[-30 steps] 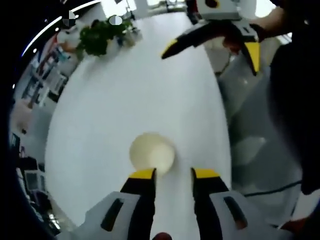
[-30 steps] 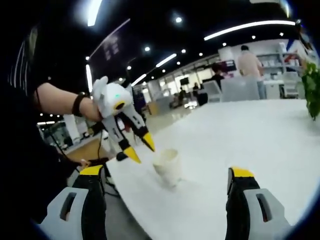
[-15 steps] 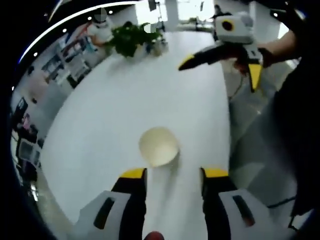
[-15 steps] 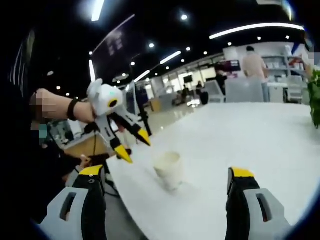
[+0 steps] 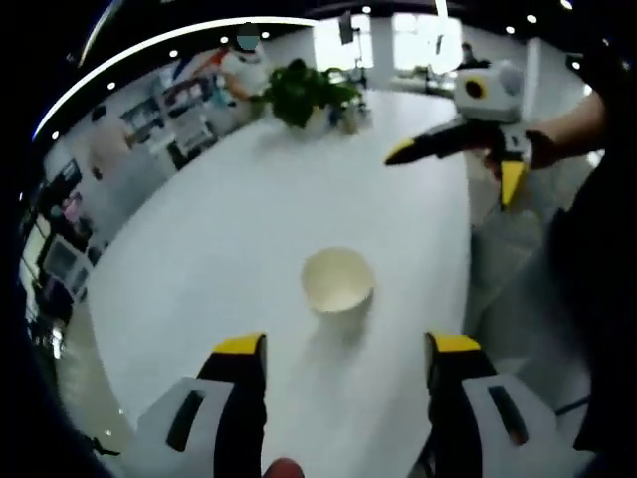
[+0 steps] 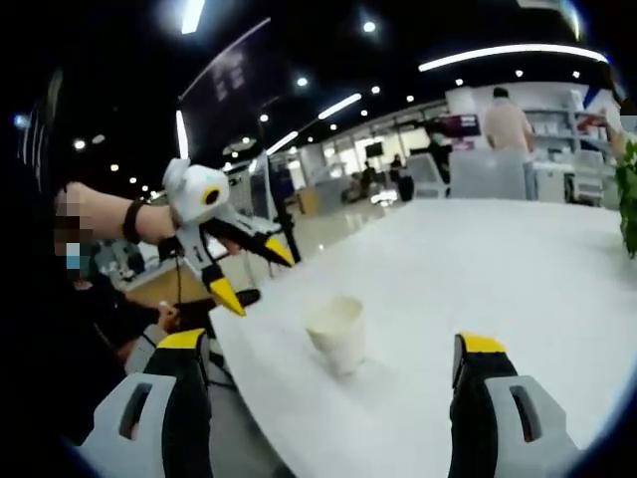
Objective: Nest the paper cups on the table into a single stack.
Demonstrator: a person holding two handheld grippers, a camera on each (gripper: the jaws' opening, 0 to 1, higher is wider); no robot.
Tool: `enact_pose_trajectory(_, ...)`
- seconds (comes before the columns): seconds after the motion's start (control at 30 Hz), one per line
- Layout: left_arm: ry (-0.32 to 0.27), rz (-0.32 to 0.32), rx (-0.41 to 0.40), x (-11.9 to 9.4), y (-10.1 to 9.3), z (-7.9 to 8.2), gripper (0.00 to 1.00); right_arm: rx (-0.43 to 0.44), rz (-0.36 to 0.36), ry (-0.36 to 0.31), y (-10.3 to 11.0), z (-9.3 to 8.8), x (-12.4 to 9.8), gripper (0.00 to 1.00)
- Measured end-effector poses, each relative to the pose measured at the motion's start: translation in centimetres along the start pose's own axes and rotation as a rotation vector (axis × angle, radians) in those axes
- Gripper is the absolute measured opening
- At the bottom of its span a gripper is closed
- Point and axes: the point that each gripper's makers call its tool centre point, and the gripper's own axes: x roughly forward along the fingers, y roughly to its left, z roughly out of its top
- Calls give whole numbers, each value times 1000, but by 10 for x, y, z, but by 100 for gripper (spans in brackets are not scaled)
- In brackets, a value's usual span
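A single cream paper cup (image 5: 338, 282) stands upright on the white table (image 5: 249, 229), mouth up; whether it is one cup or a nested stack I cannot tell. My left gripper (image 5: 343, 351) hovers above and behind it, open, holding nothing. In the right gripper view the same cup (image 6: 336, 334) sits near the table's edge, ahead of my open right gripper (image 6: 332, 351). The left gripper (image 6: 247, 275) shows there, raised to the left of the cup with its jaws spread. The right gripper (image 5: 458, 164) appears in the left gripper view, open, beyond the cup near the table's right edge.
A potted green plant (image 5: 307, 92) stands at the table's far end, and its leaves (image 6: 627, 194) show at the right. The table's edge (image 6: 249, 373) runs close to the cup, floor beyond it. Chairs, shelves and a standing person (image 6: 507, 124) are far behind.
My left gripper has lifted up and back from the cup and its jaws have spread wider. The cup has not moved. The right gripper stays open and about where it was.
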Motion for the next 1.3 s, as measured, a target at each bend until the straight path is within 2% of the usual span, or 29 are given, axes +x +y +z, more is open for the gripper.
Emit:
enact_pose_trajectory(0.3, -55, 36, -84, -5, 3, -12, 83, -17, -8, 28, -7, -2, 2, 100)
enact_pose_trajectory(0.4, -49, 56, -117, -4, 3, -20, 98, -20, -9, 36, -7, -4, 2, 100)
enact_pose_trajectory(0.43, -50, 60, -120, -4, 3, -22, 98, -22, -8, 40, -7, -4, 2, 100)
enact_pose_trajectory(0.57, -76, 61, -142, -6, 1, -24, 99, -32, -5, 52, -6, -5, 3, 100)
enact_pose_trajectory(0.83, -63, 69, -136, -8, 0, -30, 99, -45, -3, 52, -4, -1, 4, 100)
enact_pose_trajectory(0.97, -46, 115, -107, -11, 7, -37, 99, -63, -5, 75, -7, -6, 4, 100)
enact_pose_trajectory(1.07, -61, 123, -104, -12, 8, -37, 98, -90, -4, 77, -11, -7, 3, 100)
enact_pose_trajectory(1.17, -95, 118, -143, -12, 8, -35, 98, -105, 15, 81, -13, -7, 5, 100)
enact_pose_trajectory(1.3, -66, 125, -129, -8, 9, -44, 97, -116, 8, 93, -23, -5, 12, 100)
